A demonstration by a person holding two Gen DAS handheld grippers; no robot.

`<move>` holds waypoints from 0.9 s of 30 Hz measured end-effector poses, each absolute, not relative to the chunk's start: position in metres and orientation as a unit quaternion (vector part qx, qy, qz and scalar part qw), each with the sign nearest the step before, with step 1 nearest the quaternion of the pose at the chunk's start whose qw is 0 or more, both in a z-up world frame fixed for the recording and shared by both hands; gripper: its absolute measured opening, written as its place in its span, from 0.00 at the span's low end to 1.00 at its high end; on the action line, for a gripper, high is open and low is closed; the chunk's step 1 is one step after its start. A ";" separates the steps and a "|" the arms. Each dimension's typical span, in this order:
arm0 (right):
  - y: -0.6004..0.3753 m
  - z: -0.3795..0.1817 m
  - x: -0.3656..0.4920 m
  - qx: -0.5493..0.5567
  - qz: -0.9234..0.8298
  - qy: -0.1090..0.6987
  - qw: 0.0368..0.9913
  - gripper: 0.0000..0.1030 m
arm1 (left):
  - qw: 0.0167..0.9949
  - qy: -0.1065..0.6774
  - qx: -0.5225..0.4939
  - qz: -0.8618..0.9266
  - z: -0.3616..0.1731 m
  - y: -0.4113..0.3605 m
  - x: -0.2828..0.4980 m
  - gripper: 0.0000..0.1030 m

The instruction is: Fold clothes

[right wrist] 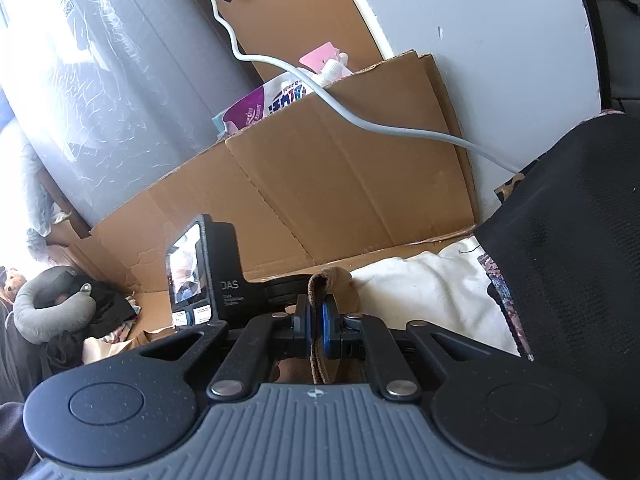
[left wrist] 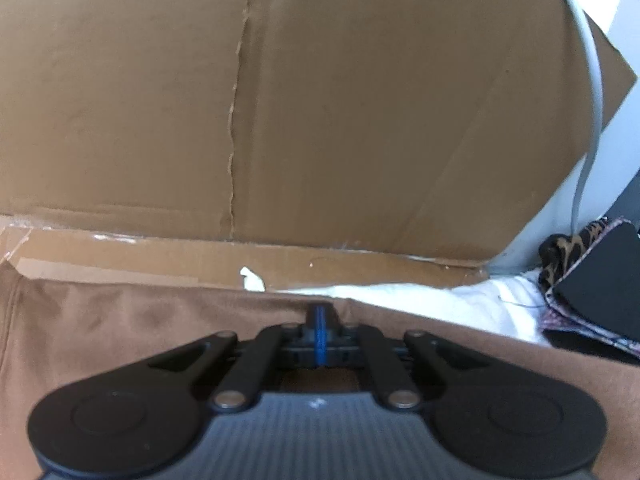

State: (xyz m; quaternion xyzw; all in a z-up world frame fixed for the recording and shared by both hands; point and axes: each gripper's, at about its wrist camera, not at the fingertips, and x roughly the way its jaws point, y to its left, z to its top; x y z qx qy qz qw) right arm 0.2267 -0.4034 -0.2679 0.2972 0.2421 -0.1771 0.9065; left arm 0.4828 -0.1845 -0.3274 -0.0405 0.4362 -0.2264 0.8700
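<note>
A brown garment [left wrist: 120, 332] lies spread below my left gripper [left wrist: 319, 322]. Its blue pads are pressed together at the garment's far edge, where the cloth rises to meet them. In the right wrist view my right gripper [right wrist: 317, 320] is shut on a folded edge of the same brown garment [right wrist: 334, 280], which stands up between the blue pads [right wrist: 329, 326]. The left gripper's black body [right wrist: 228, 280] sits just left of that edge, its fingertips hidden behind the cloth.
A flattened cardboard sheet [left wrist: 320, 100] stands behind the garment. White cloth [right wrist: 432, 292] lies to the right, with black patterned fabric [right wrist: 560, 240] beyond it. A grey cable [right wrist: 360, 120] crosses a cardboard box [right wrist: 340, 180] holding a detergent pouch [right wrist: 268, 104]. A grey neck pillow [right wrist: 44, 308] lies far left.
</note>
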 end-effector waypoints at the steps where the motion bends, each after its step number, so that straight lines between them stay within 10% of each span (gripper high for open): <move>1: -0.404 -0.268 0.227 0.297 -0.177 0.242 0.906 0.03 | 0.870 0.435 -0.049 -0.227 -0.326 -0.181 0.481 0.00; 27: -0.393 -0.269 0.235 0.298 -0.155 0.246 0.909 0.03 | 0.868 0.431 -0.102 -0.227 -0.312 -0.154 0.467 0.04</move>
